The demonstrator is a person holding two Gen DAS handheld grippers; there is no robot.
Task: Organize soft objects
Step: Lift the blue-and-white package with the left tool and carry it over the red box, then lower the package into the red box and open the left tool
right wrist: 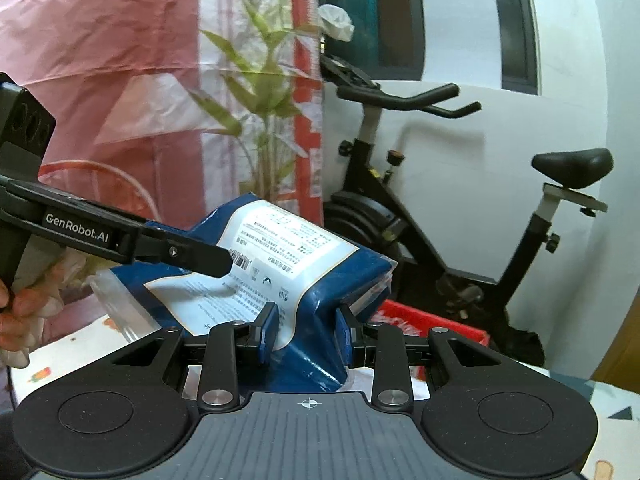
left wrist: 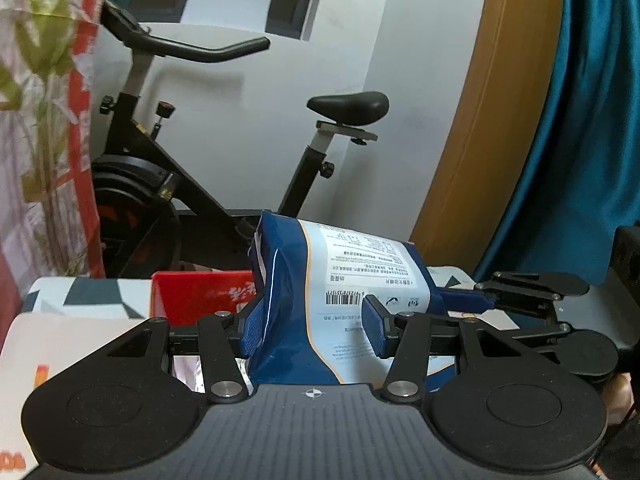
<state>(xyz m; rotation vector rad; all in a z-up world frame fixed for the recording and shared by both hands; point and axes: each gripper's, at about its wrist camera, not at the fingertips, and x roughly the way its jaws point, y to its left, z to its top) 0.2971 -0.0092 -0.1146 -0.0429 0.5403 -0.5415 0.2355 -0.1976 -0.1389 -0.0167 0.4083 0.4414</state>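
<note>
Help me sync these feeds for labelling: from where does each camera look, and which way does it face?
Left wrist: sits on the left claw, looks forward over the gripped blue package to the exercise bike; the right claw enters at right.
Right wrist: sits on the right claw, faces the same package, bike and plant; the left claw and hand show at left.
Shared: package, bike, red box.
</note>
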